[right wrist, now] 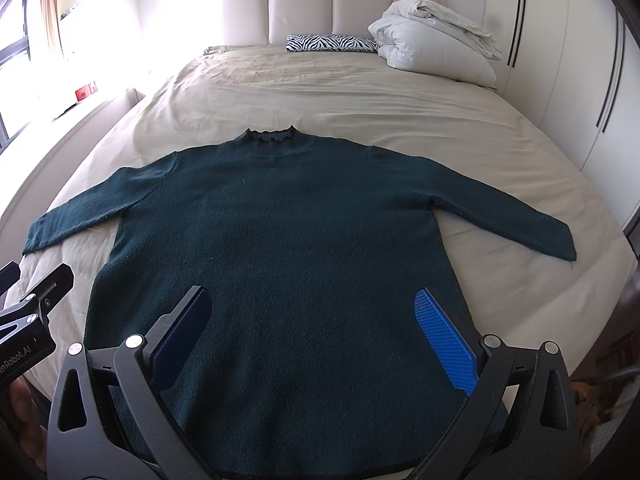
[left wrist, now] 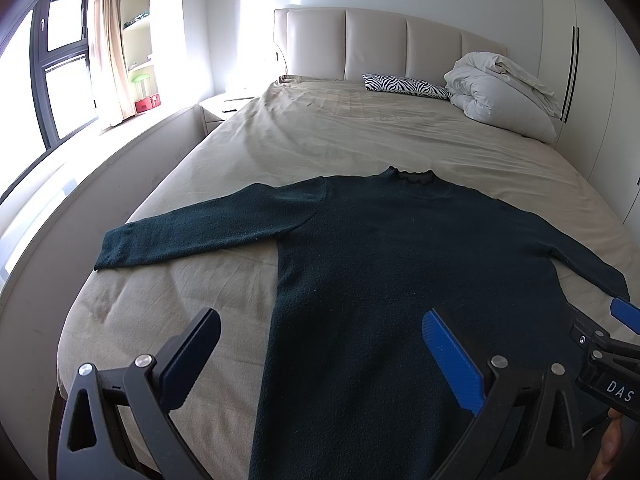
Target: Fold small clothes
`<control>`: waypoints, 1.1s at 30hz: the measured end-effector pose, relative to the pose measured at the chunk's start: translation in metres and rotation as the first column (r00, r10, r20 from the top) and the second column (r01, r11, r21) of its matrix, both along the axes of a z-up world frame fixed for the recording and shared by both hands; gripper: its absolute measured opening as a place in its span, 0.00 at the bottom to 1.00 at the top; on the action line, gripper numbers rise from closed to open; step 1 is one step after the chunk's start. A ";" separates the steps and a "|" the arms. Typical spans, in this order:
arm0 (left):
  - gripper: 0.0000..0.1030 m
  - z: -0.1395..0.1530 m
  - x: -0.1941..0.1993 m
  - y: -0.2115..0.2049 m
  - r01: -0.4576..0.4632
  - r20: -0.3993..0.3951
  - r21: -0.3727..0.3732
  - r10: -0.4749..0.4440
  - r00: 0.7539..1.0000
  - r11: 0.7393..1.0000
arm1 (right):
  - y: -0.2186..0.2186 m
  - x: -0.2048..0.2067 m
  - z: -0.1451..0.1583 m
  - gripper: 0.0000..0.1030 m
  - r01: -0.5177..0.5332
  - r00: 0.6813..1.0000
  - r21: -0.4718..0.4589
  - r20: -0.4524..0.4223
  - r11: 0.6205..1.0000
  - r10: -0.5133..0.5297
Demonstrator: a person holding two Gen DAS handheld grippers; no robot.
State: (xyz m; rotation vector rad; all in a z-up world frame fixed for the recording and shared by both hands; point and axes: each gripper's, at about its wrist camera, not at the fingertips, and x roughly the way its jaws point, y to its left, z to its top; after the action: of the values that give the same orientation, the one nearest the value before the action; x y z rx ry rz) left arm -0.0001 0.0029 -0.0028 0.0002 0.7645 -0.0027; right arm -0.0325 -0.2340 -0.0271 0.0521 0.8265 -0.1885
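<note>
A dark green long-sleeved sweater (left wrist: pixel 380 264) lies flat on the bed, collar away from me, both sleeves spread out; it also shows in the right wrist view (right wrist: pixel 288 248). My left gripper (left wrist: pixel 320 332) is open and empty, above the sweater's lower left edge. My right gripper (right wrist: pixel 312 312) is open and empty, above the middle of the sweater's lower body. The right gripper shows at the right edge of the left wrist view (left wrist: pixel 608 344). The left gripper shows at the left edge of the right wrist view (right wrist: pixel 28 300).
The beige bed sheet (left wrist: pixel 320 136) stretches to a padded headboard (left wrist: pixel 380 44). A zebra-print pillow (left wrist: pixel 404 86) and a bundled white duvet (left wrist: pixel 504 92) lie at the head. A nightstand (left wrist: pixel 224 108) and window (left wrist: pixel 52 80) are left, wardrobe doors (right wrist: pixel 560 60) right.
</note>
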 end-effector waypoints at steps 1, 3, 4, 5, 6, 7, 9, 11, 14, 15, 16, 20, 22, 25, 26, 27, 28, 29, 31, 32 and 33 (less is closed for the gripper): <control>1.00 0.000 0.000 0.000 0.000 0.000 0.000 0.000 1.000 1.000 | 0.000 0.000 0.000 1.00 0.000 1.000 0.000 0.000 1.000 0.000; 1.00 0.000 0.000 0.000 0.000 0.001 0.000 0.000 1.000 1.000 | 0.000 0.000 0.000 1.00 0.000 1.000 0.000 0.000 1.000 0.000; 1.00 0.000 0.000 0.000 0.000 0.000 0.000 0.000 1.000 1.000 | 0.000 0.000 0.000 1.00 0.000 1.000 0.000 0.000 1.000 0.000; 1.00 0.000 0.000 0.000 -0.001 0.000 0.000 0.001 1.000 1.000 | 0.000 0.000 0.000 1.00 0.000 1.000 0.000 0.000 1.000 0.000; 1.00 0.000 0.000 0.000 0.000 0.000 0.000 0.000 1.000 1.000 | 0.000 0.000 0.000 1.00 -0.001 1.000 0.000 -0.001 1.000 0.001; 1.00 0.000 0.000 0.000 0.000 0.000 0.000 0.000 1.000 1.000 | 0.000 0.000 0.000 1.00 -0.001 1.000 -0.001 -0.001 1.000 0.001; 1.00 -0.001 0.001 0.000 -0.001 -0.001 0.001 0.001 1.000 1.000 | 0.000 0.000 0.000 1.00 -0.001 1.000 -0.001 -0.001 1.000 0.001; 1.00 -0.001 0.001 0.000 0.000 -0.001 0.000 0.000 1.000 1.000 | 0.000 0.000 0.000 1.00 -0.001 1.000 -0.001 -0.001 1.000 0.001; 1.00 -0.002 0.001 0.001 -0.001 -0.001 0.000 0.001 1.000 1.000 | 0.001 0.003 -0.001 1.00 -0.002 1.000 0.000 -0.003 1.000 0.002; 1.00 -0.001 0.001 0.000 -0.001 -0.001 0.000 0.001 1.000 1.000 | 0.002 0.002 -0.002 1.00 -0.002 1.000 -0.001 -0.003 1.000 0.002; 1.00 -0.001 0.001 0.000 -0.001 -0.001 0.001 0.001 1.000 1.000 | 0.002 0.002 -0.002 1.00 -0.002 1.000 -0.001 -0.003 1.000 0.002; 1.00 -0.001 0.001 0.000 -0.001 -0.001 0.001 0.001 1.000 1.000 | 0.002 0.003 -0.002 1.00 -0.002 1.000 0.000 -0.004 1.000 0.002; 1.00 -0.001 0.001 0.000 -0.001 -0.001 0.000 0.001 1.000 1.000 | 0.002 0.003 -0.002 1.00 -0.002 1.000 0.000 -0.004 1.000 0.002; 1.00 -0.001 0.001 0.000 -0.001 -0.002 0.000 0.001 1.000 1.000 | 0.002 0.003 -0.002 1.00 -0.001 1.000 0.000 -0.005 1.000 0.001; 1.00 -0.001 0.001 0.000 -0.001 -0.001 0.000 0.001 1.000 1.000 | 0.002 0.003 -0.001 1.00 -0.002 1.000 0.000 -0.005 1.000 0.002; 1.00 -0.001 0.001 0.000 -0.001 -0.002 0.001 0.001 1.000 1.000 | 0.002 0.000 -0.007 1.00 -0.003 1.000 0.001 -0.005 1.000 0.003; 1.00 -0.001 0.001 0.000 -0.001 -0.002 0.001 0.001 1.000 1.000 | 0.002 0.000 -0.008 1.00 -0.002 1.000 0.001 -0.006 1.000 0.002; 1.00 -0.001 0.001 0.000 -0.001 -0.002 0.001 0.001 1.000 1.000 | 0.001 0.000 -0.007 1.00 -0.003 1.000 0.001 -0.005 1.000 0.003; 1.00 -0.001 0.001 0.000 -0.001 -0.002 0.000 0.001 1.000 1.000 | 0.002 0.000 -0.008 1.00 -0.003 1.000 0.001 -0.006 1.000 0.003; 1.00 -0.001 0.001 0.000 -0.001 -0.002 0.001 0.001 1.000 1.000 | 0.002 0.001 -0.007 1.00 -0.003 1.000 0.001 -0.006 1.000 0.003; 1.00 -0.001 0.001 0.000 -0.001 -0.002 0.001 0.001 1.000 1.000 | 0.002 0.001 -0.007 1.00 -0.003 1.000 0.001 -0.006 1.000 0.003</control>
State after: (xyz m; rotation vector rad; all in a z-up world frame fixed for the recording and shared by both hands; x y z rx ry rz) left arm 0.0005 0.0032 -0.0039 0.0004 0.7665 -0.0015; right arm -0.0320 -0.2325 -0.0342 0.0512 0.8330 -0.1861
